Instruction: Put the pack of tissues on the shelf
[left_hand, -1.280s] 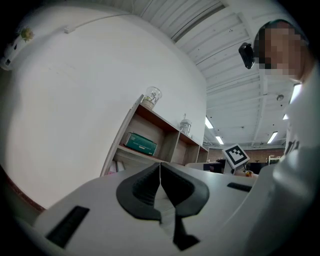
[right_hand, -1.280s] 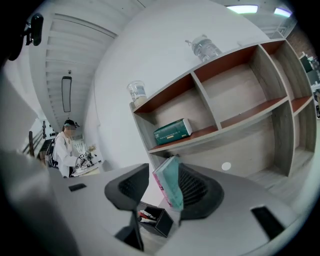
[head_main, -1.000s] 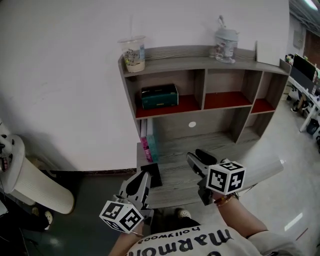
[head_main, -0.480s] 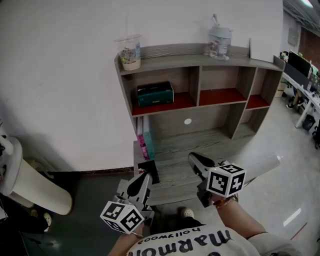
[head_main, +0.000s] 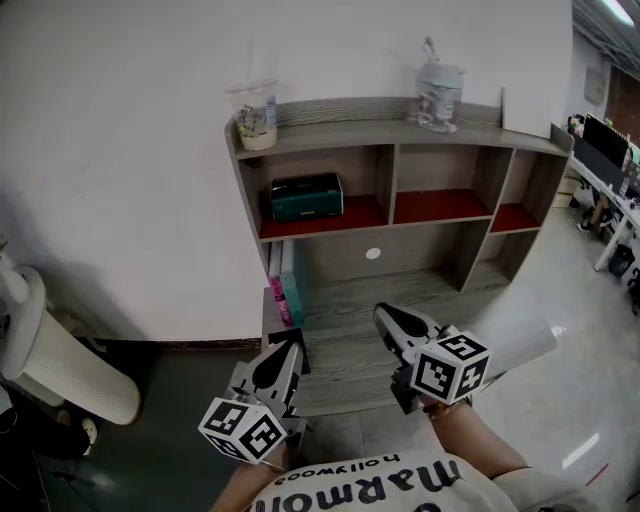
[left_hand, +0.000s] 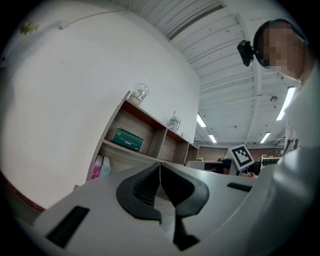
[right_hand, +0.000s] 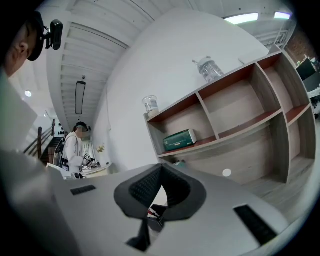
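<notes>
Left gripper view, left tool (left_hand: 160, 172): closed pad to pad, nothing gripped; aimed level toward the shelf (head_main: 390, 132), near the front edge of the tabletop (head_main: 348, 350).
Right tool (right_hand: 161, 176): just been closing, now pinched fully together on nothing; held beside the left one, pointing the same way.
Why empty: probably because nothing is left to carry, judging by where the pack lies.
Pack of tissues (head_main: 306, 197): green, lying flat on the red board of the shelf's left compartment, long side to the front, well apart from both tools; looks already delivered.
Below it: pink and teal packs (head_main: 284, 292), stood upright against the left side panel, likely parked out of the way.
Shelf top: lidded cup (head_main: 253, 112) at the left end, clear jar (head_main: 438, 95) further right, white board (head_main: 527, 104) leaned on the wall.
Tabletop: grey wood grain, running back under the shelf.
Room: white wall behind, grey floor, white seat (head_main: 70, 370) far left, office desks (head_main: 605, 160) far right; second person (right_hand: 75, 145) standing in the right gripper view.
</notes>
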